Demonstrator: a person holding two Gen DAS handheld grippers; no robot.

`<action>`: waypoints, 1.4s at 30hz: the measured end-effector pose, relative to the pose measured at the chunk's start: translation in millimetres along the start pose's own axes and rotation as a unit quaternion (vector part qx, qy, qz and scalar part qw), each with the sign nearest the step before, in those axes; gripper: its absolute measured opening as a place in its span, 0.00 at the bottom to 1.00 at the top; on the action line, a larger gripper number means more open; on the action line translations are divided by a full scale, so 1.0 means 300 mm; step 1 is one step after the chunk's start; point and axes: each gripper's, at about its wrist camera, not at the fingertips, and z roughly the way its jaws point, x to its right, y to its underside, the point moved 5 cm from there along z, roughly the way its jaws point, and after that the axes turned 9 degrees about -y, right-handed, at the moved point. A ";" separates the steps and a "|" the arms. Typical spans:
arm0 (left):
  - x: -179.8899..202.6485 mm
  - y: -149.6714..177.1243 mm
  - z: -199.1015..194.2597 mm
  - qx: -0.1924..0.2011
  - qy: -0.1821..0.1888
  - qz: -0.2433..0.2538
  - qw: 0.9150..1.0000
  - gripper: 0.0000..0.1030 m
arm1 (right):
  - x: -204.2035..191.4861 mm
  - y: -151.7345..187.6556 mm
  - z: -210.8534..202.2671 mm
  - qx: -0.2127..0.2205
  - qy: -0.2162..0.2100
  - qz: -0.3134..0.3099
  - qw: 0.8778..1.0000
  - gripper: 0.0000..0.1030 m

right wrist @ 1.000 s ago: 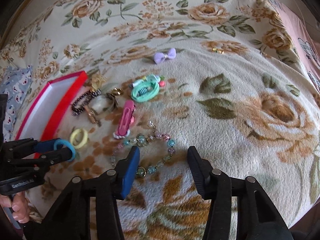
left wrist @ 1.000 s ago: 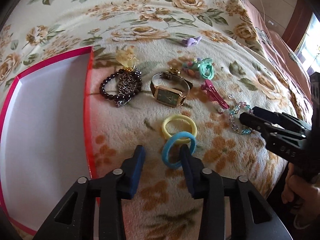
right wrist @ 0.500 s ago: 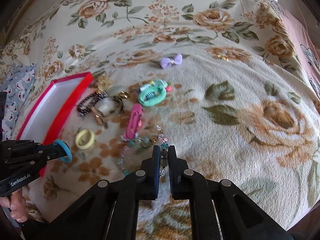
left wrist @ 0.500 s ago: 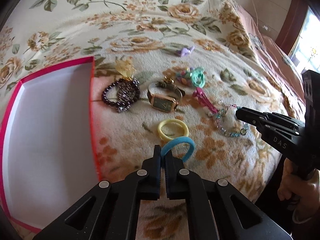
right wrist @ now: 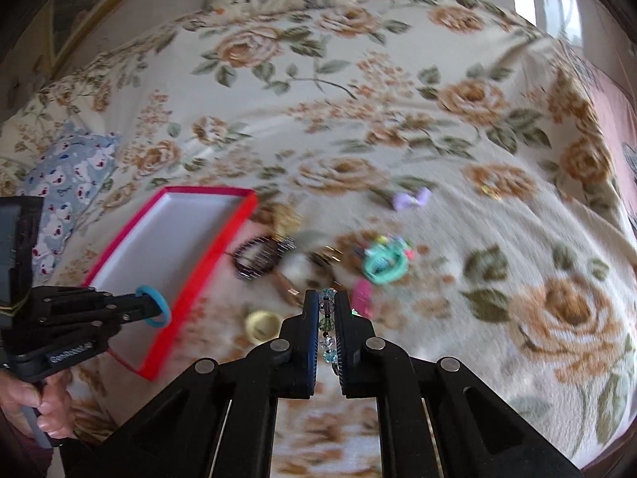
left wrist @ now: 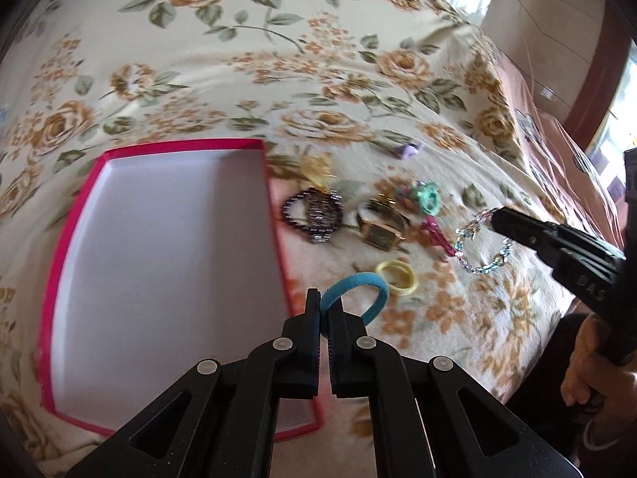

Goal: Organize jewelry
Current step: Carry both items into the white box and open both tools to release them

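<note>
Both grippers lifted since earlier frames: left gripper (left wrist: 323,310) jaws clamped on blue hair tie (left wrist: 355,288), hanging over near right edge of red box (left wrist: 75,215); right gripper (right wrist: 327,310) jaws clamped on beaded bracelet (left wrist: 479,245), raised off bed, right of box. Floral blanket (right wrist: 358,99) covers bed; window glare far right. Yellow hair tie (left wrist: 395,277), watch (left wrist: 381,226), dark bead bracelet (left wrist: 314,215) lie right of box. Box interior white, bare; blanket beyond box open.
</note>
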 end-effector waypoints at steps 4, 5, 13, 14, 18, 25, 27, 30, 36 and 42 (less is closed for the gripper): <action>-0.065 0.012 -0.025 0.000 -0.015 -0.020 1.000 0.02 | -0.078 -0.042 0.019 0.005 -0.030 -0.013 0.999 0.07; -0.088 0.015 -0.032 0.000 -0.021 -0.028 0.999 0.02 | -0.102 -0.051 0.030 0.004 -0.038 -0.018 0.999 0.07; -0.249 0.041 -0.050 -0.016 -0.059 -0.075 0.995 0.02 | -0.325 -0.078 0.155 -0.016 -0.121 -0.049 0.991 0.07; -0.266 0.045 -0.051 -0.018 -0.062 -0.082 0.995 0.02 | -0.356 -0.075 0.177 -0.021 -0.132 -0.053 0.990 0.07; -0.331 0.059 -0.043 -0.032 -0.075 -0.104 0.991 0.02 | -0.458 -0.056 0.257 -0.041 -0.167 -0.063 0.983 0.07; -0.386 0.040 0.040 -0.062 -0.079 -0.130 0.986 0.02 | -0.538 -0.028 0.389 -0.073 -0.201 -0.059 0.975 0.07; -0.389 0.028 0.072 -0.070 -0.080 -0.132 0.986 0.02 | -0.531 -0.021 0.417 -0.080 -0.199 -0.056 0.975 0.07; -0.398 0.016 0.110 -0.078 -0.082 -0.135 0.984 0.02 | -0.507 -0.010 0.450 -0.091 -0.193 -0.050 0.976 0.07; -0.415 -0.004 0.143 -0.080 -0.085 -0.139 0.983 0.04 | -0.464 0.027 0.505 -0.114 -0.181 -0.044 0.976 0.07; -0.406 -0.007 0.148 -0.083 -0.087 -0.134 0.984 0.13 | -0.467 0.038 0.522 -0.123 -0.178 -0.053 0.975 0.07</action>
